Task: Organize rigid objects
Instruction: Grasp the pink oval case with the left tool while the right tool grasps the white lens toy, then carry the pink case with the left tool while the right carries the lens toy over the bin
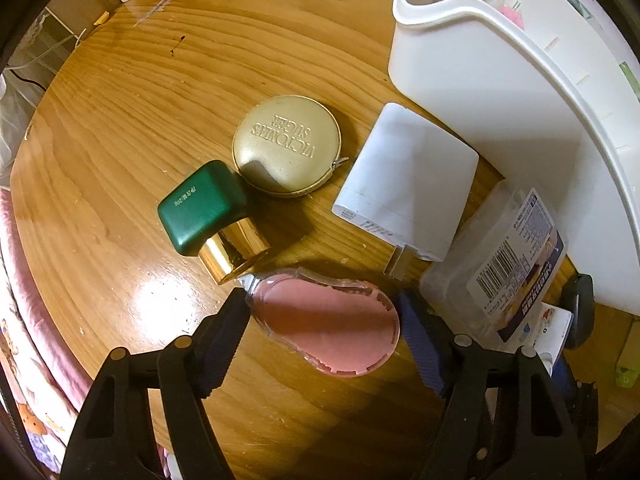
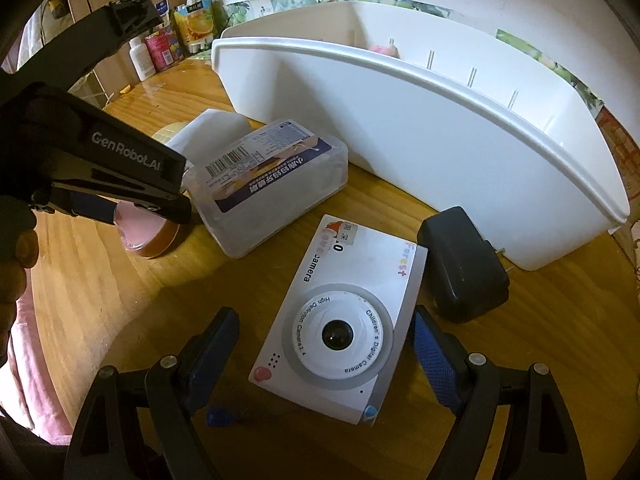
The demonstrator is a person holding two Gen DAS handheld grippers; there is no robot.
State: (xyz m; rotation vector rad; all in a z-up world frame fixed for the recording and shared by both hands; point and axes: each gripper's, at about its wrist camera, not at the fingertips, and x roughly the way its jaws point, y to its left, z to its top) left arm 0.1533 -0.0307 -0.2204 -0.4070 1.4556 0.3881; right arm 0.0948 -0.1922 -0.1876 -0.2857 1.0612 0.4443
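In the left wrist view my left gripper (image 1: 324,336) is open around a pink oval case (image 1: 328,328) lying on the round wooden table (image 1: 120,120); its fingers stand either side, close to it. Beyond lie a green and gold bottle (image 1: 208,216), a round gold compact (image 1: 286,146), a white charger (image 1: 408,180) and a clear labelled box (image 1: 500,264). In the right wrist view my right gripper (image 2: 324,344) is open around a white children's camera (image 2: 340,332). A black adapter (image 2: 460,264) lies to its right.
A large white organizer bin (image 2: 400,128) stands at the back of the table, also in the left wrist view (image 1: 500,80). Bottles and cartons (image 2: 160,48) stand at the far left edge. The left gripper's body (image 2: 100,168) crosses the right wrist view at left.
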